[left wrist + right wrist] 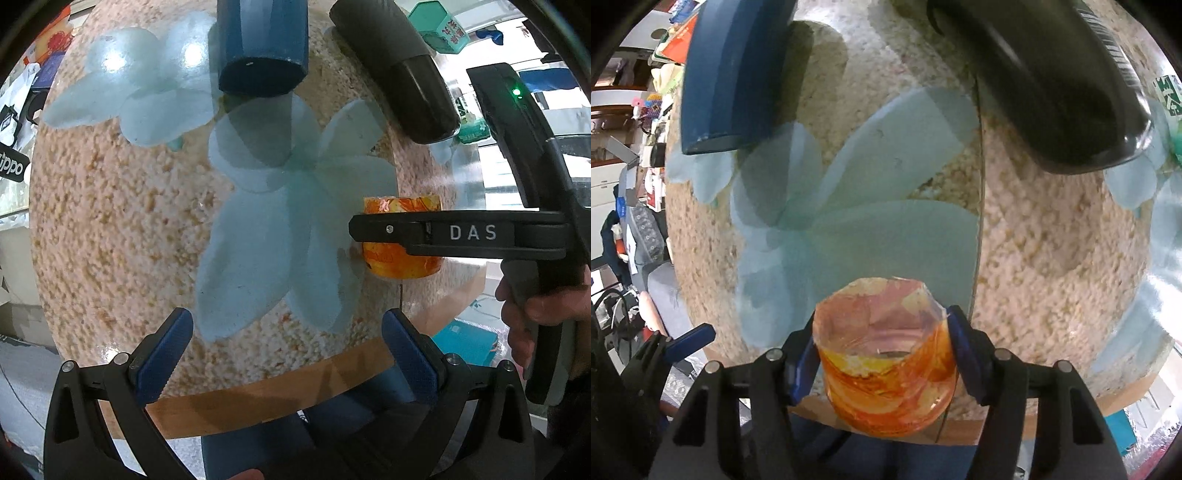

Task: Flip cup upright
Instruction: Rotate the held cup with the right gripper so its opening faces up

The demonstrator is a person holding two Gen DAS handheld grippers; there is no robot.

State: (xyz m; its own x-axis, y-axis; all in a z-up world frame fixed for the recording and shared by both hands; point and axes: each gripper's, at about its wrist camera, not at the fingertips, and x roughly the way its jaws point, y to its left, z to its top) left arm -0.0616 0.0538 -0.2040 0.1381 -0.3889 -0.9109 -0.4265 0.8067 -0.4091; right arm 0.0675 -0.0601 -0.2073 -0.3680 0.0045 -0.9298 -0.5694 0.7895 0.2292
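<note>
Speckled table [110, 229] is carrying the orange cup [886, 369], which the right gripper [882, 365] is pinching sideways for turning; the left gripper [284, 354] is hovering nearby, fingers spread, empty.

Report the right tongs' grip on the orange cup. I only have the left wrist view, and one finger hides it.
Observer: In the right wrist view, both blue pads of the right tongs press on opposite sides of the orange cup.
Operator: Give me the mouth's direction.
Observer: The open mouth seems to point up and away from that camera. I can see inside down to the base.
Operator: Place my left tongs from that side.
Observer: One pad of the left tongs shows at the far left of the right wrist view, well apart from the cup.
</note>
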